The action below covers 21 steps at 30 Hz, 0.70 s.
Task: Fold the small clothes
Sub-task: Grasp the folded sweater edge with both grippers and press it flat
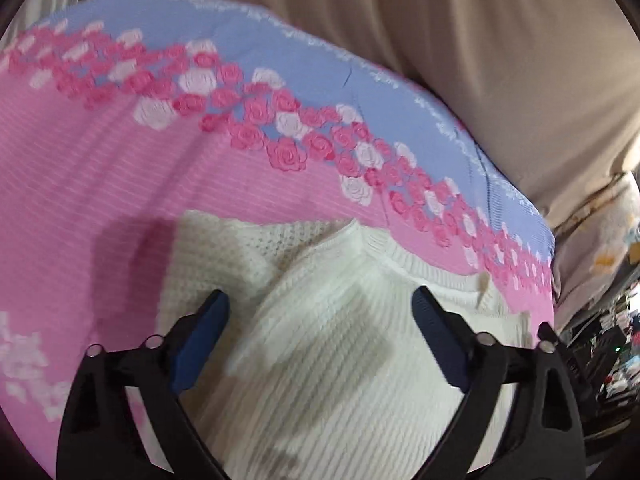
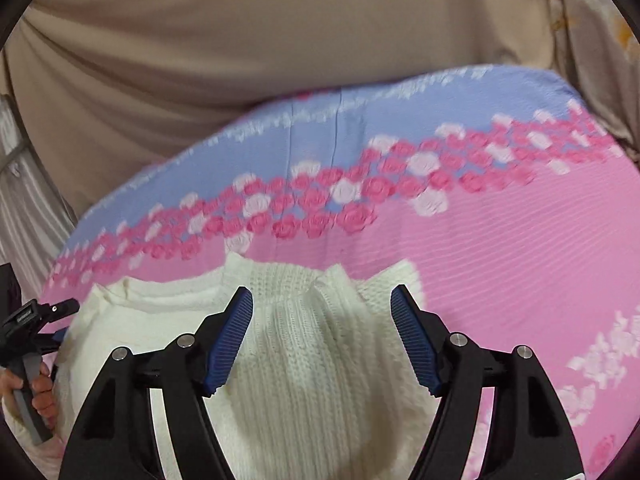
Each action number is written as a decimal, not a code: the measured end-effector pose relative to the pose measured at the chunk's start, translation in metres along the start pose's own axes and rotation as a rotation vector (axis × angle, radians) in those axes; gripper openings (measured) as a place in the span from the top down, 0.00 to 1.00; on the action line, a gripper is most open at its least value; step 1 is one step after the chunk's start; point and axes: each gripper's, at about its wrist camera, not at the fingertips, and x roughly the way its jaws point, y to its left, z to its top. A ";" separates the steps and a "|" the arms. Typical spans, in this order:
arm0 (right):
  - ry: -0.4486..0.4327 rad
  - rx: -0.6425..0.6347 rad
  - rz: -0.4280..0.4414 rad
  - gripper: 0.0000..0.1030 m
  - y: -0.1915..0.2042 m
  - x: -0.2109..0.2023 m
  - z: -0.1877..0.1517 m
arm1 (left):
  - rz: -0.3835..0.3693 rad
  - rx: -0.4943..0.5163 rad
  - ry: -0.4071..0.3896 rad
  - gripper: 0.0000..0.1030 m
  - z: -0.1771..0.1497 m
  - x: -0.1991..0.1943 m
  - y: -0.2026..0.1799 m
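A small white knit sweater (image 1: 328, 340) lies on a pink and blue rose-patterned blanket (image 1: 100, 184). My left gripper (image 1: 320, 304) is open, its blue-padded fingers spread above the sweater's body near the ribbed collar (image 1: 404, 256). My right gripper (image 2: 322, 300) is open too, above a bunched fold of the same sweater (image 2: 292, 360), which also lies on the blanket (image 2: 520, 248) in the right wrist view. The left gripper (image 2: 44, 316) shows at the left edge of the right wrist view, held in a hand. Neither gripper holds cloth.
A beige sheet (image 1: 460, 40) covers the surface beyond the blanket's far edge, also in the right wrist view (image 2: 240, 40). A patterned pale cloth (image 1: 600, 240) and dark clutter (image 1: 608, 352) lie at the right.
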 end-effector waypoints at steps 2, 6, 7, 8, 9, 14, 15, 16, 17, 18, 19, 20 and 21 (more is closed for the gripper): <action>0.050 0.004 0.006 0.91 0.000 0.013 -0.002 | 0.047 0.053 -0.021 0.66 0.000 0.006 -0.008; -0.102 0.056 0.112 0.93 -0.007 -0.032 0.010 | -0.015 0.059 -0.074 0.94 0.005 -0.008 -0.004; -0.145 0.070 0.136 0.93 -0.010 -0.045 0.013 | -0.010 0.062 -0.113 0.94 0.008 -0.018 -0.002; -0.177 0.093 0.142 0.94 -0.018 -0.056 0.016 | -0.004 0.050 -0.142 0.94 0.010 -0.027 0.003; -0.180 0.106 0.138 0.94 -0.024 -0.057 0.017 | -0.015 0.036 -0.154 0.94 0.011 -0.032 0.010; 0.037 0.120 -0.001 0.94 -0.050 0.016 -0.007 | 0.006 -0.010 -0.066 0.95 0.004 0.003 0.038; 0.027 0.123 0.004 0.94 -0.049 0.013 -0.006 | 0.000 -0.009 -0.093 0.95 0.003 0.001 0.039; 0.027 0.120 0.006 0.93 -0.044 0.007 -0.002 | 0.005 -0.009 -0.089 0.95 0.004 -0.001 0.036; 0.016 0.118 0.011 0.91 -0.040 0.001 0.001 | 0.011 -0.006 -0.086 0.95 0.004 -0.003 0.033; -0.014 0.119 0.002 0.90 -0.034 -0.010 0.003 | 0.024 0.001 -0.088 0.94 0.004 -0.007 0.030; -0.053 0.100 -0.030 0.85 -0.026 -0.023 0.003 | 0.042 0.017 -0.098 0.93 0.003 -0.013 0.024; -0.103 0.060 -0.062 0.81 -0.012 -0.041 0.002 | 0.066 0.037 -0.118 0.92 0.000 -0.023 0.016; -0.134 0.027 -0.068 0.79 -0.001 -0.055 0.000 | 0.086 0.057 -0.148 0.93 -0.004 -0.034 0.008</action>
